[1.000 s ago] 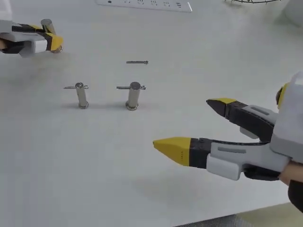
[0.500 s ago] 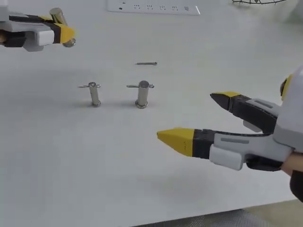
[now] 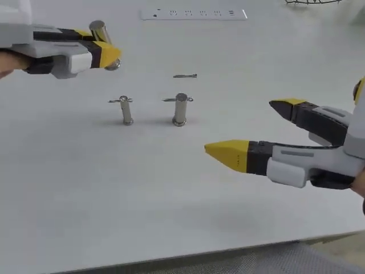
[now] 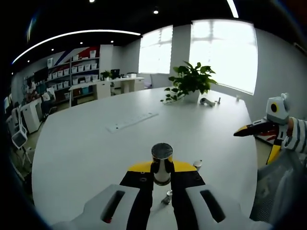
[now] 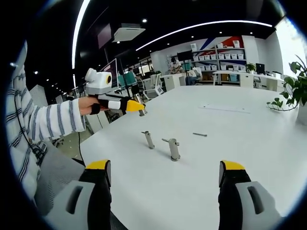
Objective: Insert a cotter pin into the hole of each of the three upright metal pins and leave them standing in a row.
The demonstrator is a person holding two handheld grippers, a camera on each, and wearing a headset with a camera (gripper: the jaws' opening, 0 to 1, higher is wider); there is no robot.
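A white desk (image 3: 142, 194) in a bright open-plan office.
A white power strip (image 3: 194, 13) lies flat near the desk's far edge, its row of sockets facing up; a dark wire object (image 3: 312, 2), cut off by the frame, sits at the far right corner. In the left gripper view a leafy potted plant (image 4: 189, 82) stands near a desk edge in front of large bright windows (image 4: 223, 52), with a few small items (image 4: 209, 101), too small to identify, just beside it. Shelving (image 4: 72, 67) stocked with boxes lines a wall beyond the desk. Overhead run long curved light strips (image 5: 201, 28) and a ceiling air unit (image 5: 127, 32).
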